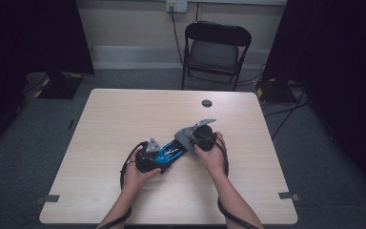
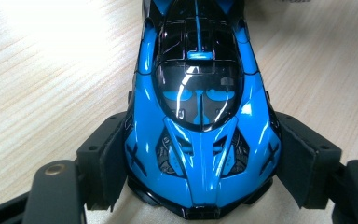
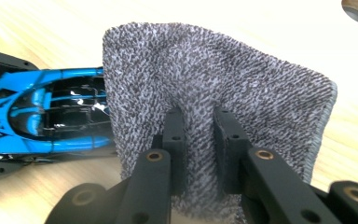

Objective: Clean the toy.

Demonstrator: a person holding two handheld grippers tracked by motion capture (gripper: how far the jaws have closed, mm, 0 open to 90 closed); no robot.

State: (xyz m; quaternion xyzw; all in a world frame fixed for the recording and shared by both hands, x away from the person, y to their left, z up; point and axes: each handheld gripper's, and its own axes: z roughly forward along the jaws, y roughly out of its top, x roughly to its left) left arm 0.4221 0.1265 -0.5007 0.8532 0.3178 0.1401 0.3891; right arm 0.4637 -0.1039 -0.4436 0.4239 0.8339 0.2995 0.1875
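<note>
Here, you have no legible writing on any item. Pale wood-grain table (image 1: 124, 114), grey carpet, black folding chair (image 1: 217, 47) at upper centre. Blue toy car (image 2: 200, 116), frame centre: your left gripper (image 2: 200, 186) clamps its sides. Your right gripper (image 3: 199, 140) pinches a grey cloth (image 3: 242, 84) draped just beside the car.

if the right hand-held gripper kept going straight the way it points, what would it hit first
Most likely the blue toy car. The right hand-held gripper is shut on a grey cloth, which hangs in front of it, and the car lies just beyond the cloth; depth is hard to judge.
</note>
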